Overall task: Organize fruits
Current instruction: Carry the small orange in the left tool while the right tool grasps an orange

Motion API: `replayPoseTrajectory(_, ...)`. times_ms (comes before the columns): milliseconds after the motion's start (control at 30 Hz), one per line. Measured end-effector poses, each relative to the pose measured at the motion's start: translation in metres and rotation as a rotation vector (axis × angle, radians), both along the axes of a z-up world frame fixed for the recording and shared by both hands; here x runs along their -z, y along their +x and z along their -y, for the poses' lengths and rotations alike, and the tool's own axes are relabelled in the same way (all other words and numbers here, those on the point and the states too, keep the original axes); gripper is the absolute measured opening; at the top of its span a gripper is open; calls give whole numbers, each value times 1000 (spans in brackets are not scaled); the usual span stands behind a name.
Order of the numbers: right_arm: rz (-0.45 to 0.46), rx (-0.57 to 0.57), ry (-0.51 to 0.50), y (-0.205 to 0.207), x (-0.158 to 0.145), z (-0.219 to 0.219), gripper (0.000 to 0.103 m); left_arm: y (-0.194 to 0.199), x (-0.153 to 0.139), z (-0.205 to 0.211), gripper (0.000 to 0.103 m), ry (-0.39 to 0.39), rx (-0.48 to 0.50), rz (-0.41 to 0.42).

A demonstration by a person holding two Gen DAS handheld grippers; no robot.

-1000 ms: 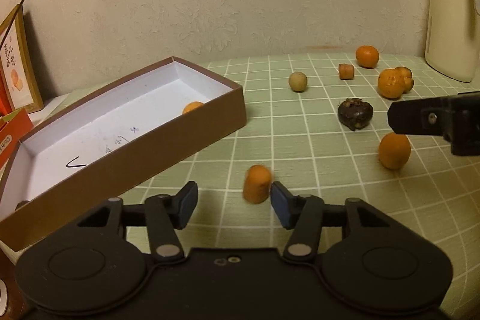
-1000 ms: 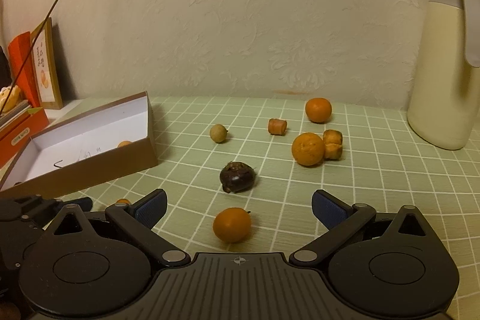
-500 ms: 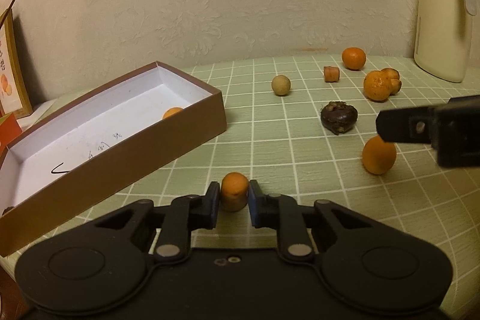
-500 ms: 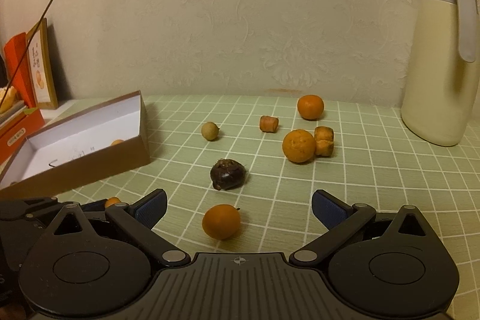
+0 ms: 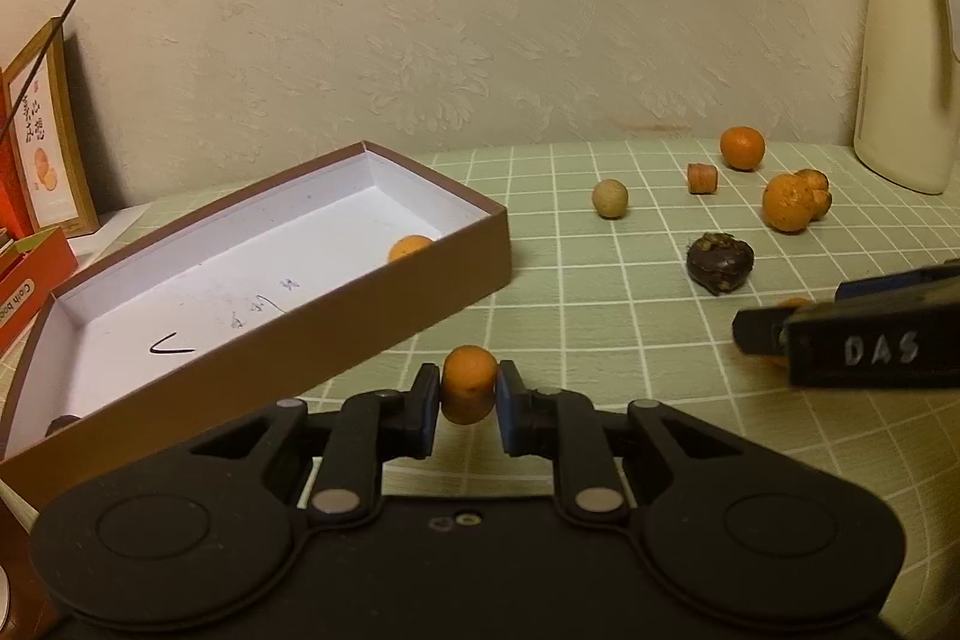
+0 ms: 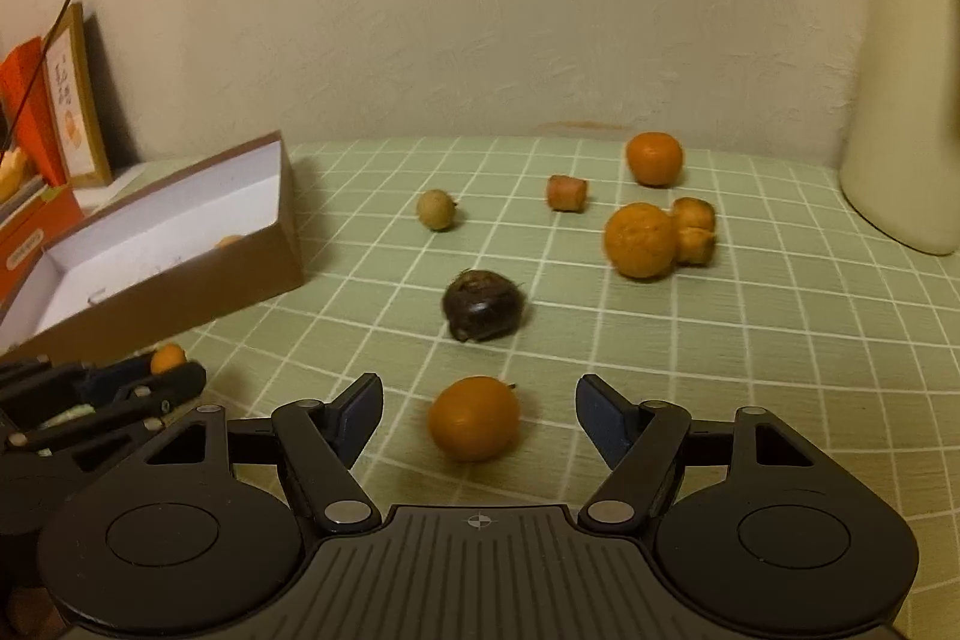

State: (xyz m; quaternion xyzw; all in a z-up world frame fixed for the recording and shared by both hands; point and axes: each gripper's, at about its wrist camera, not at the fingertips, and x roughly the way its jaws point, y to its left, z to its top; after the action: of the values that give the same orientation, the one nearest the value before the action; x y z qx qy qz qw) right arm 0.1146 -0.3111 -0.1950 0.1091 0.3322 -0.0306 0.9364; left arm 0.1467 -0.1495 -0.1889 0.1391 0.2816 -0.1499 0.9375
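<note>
My left gripper (image 5: 467, 400) is shut on a small orange kumquat (image 5: 469, 391), just in front of the brown box (image 5: 252, 340). One orange fruit (image 5: 410, 247) lies inside the box against its near wall. My right gripper (image 6: 479, 415) has its jaws closing around a round orange fruit (image 6: 474, 418) on the table; the pads stand apart from it on both sides. In the left wrist view the right gripper's finger (image 5: 840, 334) reaches in from the right and hides most of that fruit. The left gripper (image 6: 162, 370) shows at the lower left of the right wrist view.
On the green checked cloth (image 6: 750, 340) lie a dark mangosteen (image 6: 483, 305), a tan longan (image 6: 437, 209), a carrot-coloured stub (image 6: 566, 192), two oranges (image 6: 639, 240) (image 6: 654, 158) and a brown lumpy piece (image 6: 695, 229). A cream jug (image 6: 906, 100) stands far right. Orange cartons (image 5: 30, 292) stand left.
My left jaws shut on the kumquat and hold it. My right gripper moved forward and down over the round orange fruit, and its jaws have narrowed around it.
</note>
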Motion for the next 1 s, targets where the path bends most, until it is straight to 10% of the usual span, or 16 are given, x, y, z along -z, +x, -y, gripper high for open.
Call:
replayPoseTrajectory(100,-19,-9,1,6,2,-5,45,0,-2,-4,10,-2,-8,5)
replayPoseTrajectory(267,-40,-17,-3,11,5,-9,33,2,-6,-14,10,-7,-33,10)
replayPoseTrajectory(1000,191,-190,34,56,-58,-71,32,31,-49,-97,10,-45,-257,103)
